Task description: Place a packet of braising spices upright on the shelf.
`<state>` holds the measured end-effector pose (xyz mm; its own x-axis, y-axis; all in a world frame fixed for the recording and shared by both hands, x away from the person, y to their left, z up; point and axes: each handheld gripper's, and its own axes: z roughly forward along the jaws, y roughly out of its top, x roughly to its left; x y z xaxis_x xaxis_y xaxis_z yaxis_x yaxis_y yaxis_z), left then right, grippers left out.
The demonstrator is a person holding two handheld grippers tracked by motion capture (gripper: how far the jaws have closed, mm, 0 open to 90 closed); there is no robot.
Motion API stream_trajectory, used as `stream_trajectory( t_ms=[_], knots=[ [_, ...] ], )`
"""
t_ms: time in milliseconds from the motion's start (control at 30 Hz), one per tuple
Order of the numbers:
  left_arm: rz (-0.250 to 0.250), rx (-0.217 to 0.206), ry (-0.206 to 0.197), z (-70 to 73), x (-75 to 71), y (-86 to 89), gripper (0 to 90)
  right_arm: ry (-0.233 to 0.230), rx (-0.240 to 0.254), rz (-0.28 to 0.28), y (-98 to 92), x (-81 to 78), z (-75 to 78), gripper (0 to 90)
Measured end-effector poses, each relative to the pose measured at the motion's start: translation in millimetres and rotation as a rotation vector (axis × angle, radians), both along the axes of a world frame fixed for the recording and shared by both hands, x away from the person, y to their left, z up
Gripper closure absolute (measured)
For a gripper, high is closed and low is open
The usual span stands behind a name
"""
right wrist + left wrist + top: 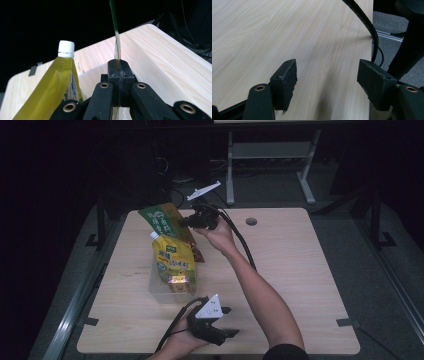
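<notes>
A green snack packet (162,220) hangs tilted over the far end of a clear plastic box (159,292). My right gripper (189,222) is shut on the packet's right edge. In the right gripper view the jaws (119,67) are pressed together on the thin packet (116,32), seen edge-on. A yellow spouted pouch (175,261) with a white cap (66,49) stands upright in the box, just left of the packet. My left gripper (231,321) sits near the table's front edge, open, with bare wood between its pads (288,80).
The light wooden table (290,270) has a round cable hole (251,221) at the back. A black cable (365,23) trails across the table towards its right edge. Metal desk legs (230,170) stand on the floor behind the table.
</notes>
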<state>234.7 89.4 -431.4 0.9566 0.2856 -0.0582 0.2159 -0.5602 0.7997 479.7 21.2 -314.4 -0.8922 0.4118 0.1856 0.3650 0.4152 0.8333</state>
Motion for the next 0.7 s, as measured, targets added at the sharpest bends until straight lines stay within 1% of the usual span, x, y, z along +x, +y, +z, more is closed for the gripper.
stream_trajectory(
  t_ms=[33, 100, 200, 233, 267, 333, 367, 400, 433, 467, 533, 600, 633, 667, 700],
  knots=[
    [0.001, 0.000, -0.003, 0.2, 0.3, 0.4, 31.6, -0.002, -0.003, 0.000, 0.3, 0.2, 0.1, 88.5],
    [0.001, -0.002, -0.005, 1.0, 0.5, 0.6, 31.6, 0.011, -0.010, 0.005, 0.9, 1.4, 0.4, 87.2],
    [0.002, -0.008, -0.007, 2.2, 0.1, 0.4, 31.5, 0.036, -0.034, 0.016, 3.9, 4.9, 0.1, 80.8],
    [0.000, -0.006, -0.011, 2.3, 0.1, 0.3, 31.5, 0.036, -0.062, 0.016, 6.4, 6.5, -0.8, 77.3],
    [0.000, -0.004, -0.012, 2.3, -0.1, 0.3, 31.5, 0.033, -0.087, 0.020, 8.8, 7.8, -1.5, 76.4],
    [0.000, -0.007, -0.011, 2.6, -0.5, 0.5, 31.5, 0.027, -0.118, 0.026, 13.9, 9.1, -3.3, 76.4],
    [0.001, -0.008, -0.010, 2.8, -0.7, 0.4, 31.5, 0.039, -0.128, 0.017, 16.5, 9.0, -3.9, 75.2],
    [0.001, -0.009, -0.010, 3.1, -0.9, 0.5, 31.5, 0.046, -0.138, 0.021, 18.9, 10.5, -5.7, 75.3],
    [0.001, -0.008, -0.013, 3.4, -0.9, 0.8, 31.5, 0.051, -0.159, 0.024, 20.8, 12.0, -7.5, 77.2],
    [0.001, -0.008, -0.014, 3.5, -0.8, 1.0, 31.5, 0.052, -0.174, 0.020, 22.6, 12.4, -9.0, 79.7],
    [0.003, -0.010, -0.011, 3.6, -0.8, 1.3, 31.5, 0.058, -0.182, 0.005, 23.3, 12.3, -9.9, 86.6],
    [0.004, -0.009, -0.011, 3.6, -0.8, 1.4, 31.5, 0.051, -0.176, -0.003, 22.6, 11.5, -9.5, 88.7],
    [0.004, -0.010, -0.011, 3.7, -0.8, 1.4, 31.5, 0.042, -0.172, 0.003, 22.2, 10.9, -9.2, 89.1],
    [0.004, -0.010, -0.012, 3.9, -0.7, 1.5, 31.5, 0.043, -0.165, -0.003, 22.3, 9.0, -8.0, 89.2],
    [0.004, -0.012, -0.012, 4.2, -0.8, 1.5, 31.5, 0.047, -0.147, -0.002, 22.0, 8.0, -7.0, 89.4]
  ],
)
